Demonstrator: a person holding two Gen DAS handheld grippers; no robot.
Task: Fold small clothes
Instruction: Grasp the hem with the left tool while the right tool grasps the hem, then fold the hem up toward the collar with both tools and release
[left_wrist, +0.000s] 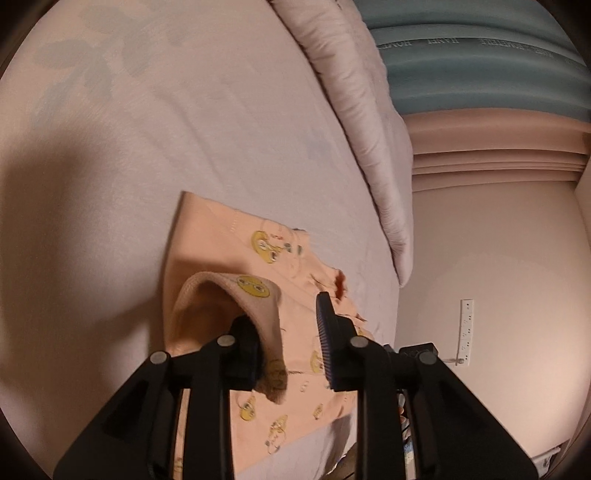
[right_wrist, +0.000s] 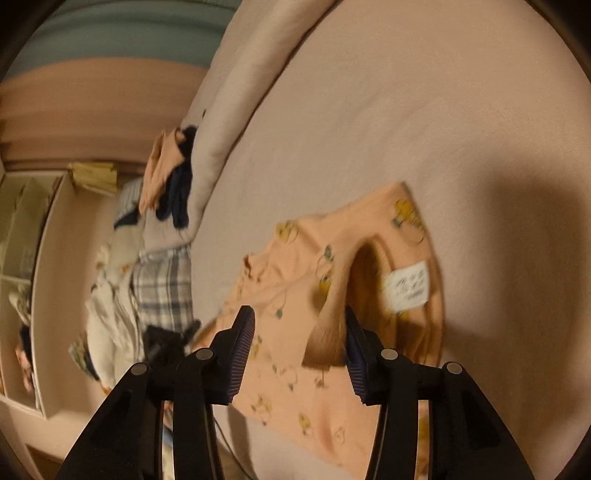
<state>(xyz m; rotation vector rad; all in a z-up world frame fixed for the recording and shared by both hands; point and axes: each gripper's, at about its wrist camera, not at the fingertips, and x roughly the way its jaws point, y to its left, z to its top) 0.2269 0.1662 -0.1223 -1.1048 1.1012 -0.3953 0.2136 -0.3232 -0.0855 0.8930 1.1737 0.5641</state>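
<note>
A small peach garment (left_wrist: 295, 258) with yellow cartoon prints lies partly folded on the pink bed sheet (left_wrist: 184, 129). My left gripper (left_wrist: 288, 343) is open just above it. The garment's ribbed band (left_wrist: 192, 291) arches up and drapes over the left finger, while the right pad (left_wrist: 327, 339) stands bare. In the right wrist view the same garment (right_wrist: 295, 266) shows a white label (right_wrist: 408, 288) inside its opening. My right gripper (right_wrist: 297, 350) is open wide. The ribbed band (right_wrist: 328, 332) hangs against its right finger, and the left pad (right_wrist: 242, 350) is free.
A rolled pink quilt (left_wrist: 354, 110) lies along the bed's far side, below a teal headboard (left_wrist: 480, 74). A power strip (left_wrist: 466, 332) hangs on the wall. A pile of other clothes (right_wrist: 166, 177) and plaid fabric (right_wrist: 162, 288) sit past the bed's edge.
</note>
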